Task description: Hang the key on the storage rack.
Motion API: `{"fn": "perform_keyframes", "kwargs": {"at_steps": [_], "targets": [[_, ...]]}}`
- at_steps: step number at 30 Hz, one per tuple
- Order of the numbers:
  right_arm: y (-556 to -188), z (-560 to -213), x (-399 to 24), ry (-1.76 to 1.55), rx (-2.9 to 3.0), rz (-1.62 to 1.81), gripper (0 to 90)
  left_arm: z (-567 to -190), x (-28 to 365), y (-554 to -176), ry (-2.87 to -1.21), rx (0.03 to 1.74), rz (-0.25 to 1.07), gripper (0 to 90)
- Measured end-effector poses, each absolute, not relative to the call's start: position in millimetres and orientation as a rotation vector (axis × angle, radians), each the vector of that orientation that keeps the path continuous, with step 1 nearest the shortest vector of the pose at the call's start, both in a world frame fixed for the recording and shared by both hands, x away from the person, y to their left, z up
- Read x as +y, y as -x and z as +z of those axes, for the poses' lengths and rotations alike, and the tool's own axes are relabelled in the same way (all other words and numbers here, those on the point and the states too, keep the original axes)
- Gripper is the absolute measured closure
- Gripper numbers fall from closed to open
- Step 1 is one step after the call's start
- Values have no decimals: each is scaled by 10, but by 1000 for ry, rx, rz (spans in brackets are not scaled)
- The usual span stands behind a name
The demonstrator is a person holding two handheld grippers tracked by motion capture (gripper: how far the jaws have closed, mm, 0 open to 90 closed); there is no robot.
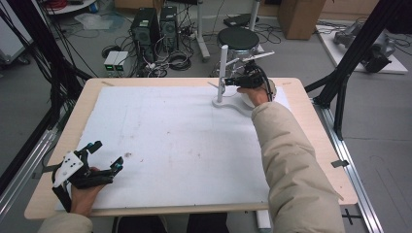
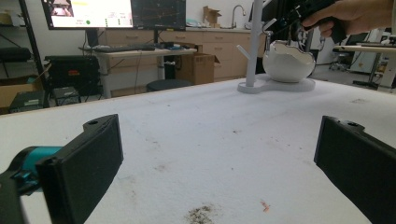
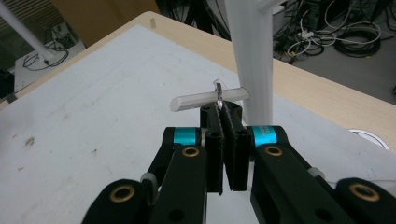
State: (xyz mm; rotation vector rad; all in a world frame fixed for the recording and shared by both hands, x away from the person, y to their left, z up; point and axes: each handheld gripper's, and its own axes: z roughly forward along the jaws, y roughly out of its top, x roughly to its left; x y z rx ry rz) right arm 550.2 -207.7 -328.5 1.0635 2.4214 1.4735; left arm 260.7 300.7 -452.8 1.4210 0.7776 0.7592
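Note:
A white peg stand (image 1: 222,68) rises from a flat white base (image 1: 228,103) at the far right of the white mat. A white bowl (image 2: 287,63) sits on that base beside the post (image 2: 254,42). My right gripper (image 1: 241,80) is at the stand, shut on a thin silver ring (image 3: 217,90) seen edge-on. The ring touches a short horizontal peg (image 3: 196,101) beside the post (image 3: 250,60), with the right gripper (image 3: 225,112) just behind it. My left gripper (image 1: 107,154) rests at the near left of the mat, open with nothing between its jaws (image 2: 219,154).
The white mat (image 1: 175,141) covers most of the wooden table (image 1: 311,141). Small dark stains (image 2: 201,213) mark the mat near the left gripper. A black stool (image 1: 238,38), computer towers (image 1: 145,26) and cables stand on the floor beyond the far edge. Black frame posts (image 1: 357,46) flank the table.

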Motion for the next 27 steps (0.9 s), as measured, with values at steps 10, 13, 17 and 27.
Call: {"fn": "perform_keyframes", "kwargs": {"at_steps": [10, 13, 17, 27], "targets": [[-5522, -3316, -2044, -1101, 2387, 1455, 854, -4529, 3005, -2607, -1420, 779, 758, 17], [-5517, -3308, -2066, -1110, 2383, 1464, 854, -4528, 3008, -2608, -1422, 778, 757, 17], [-5501, -3292, -2087, -1116, 2384, 1464, 850, -4528, 3011, -2610, -1423, 777, 758, 17], [-5211, -3042, -2274, -1079, 2385, 1536, 572, -4527, 3027, -2623, -1413, 788, 737, 17]]}}
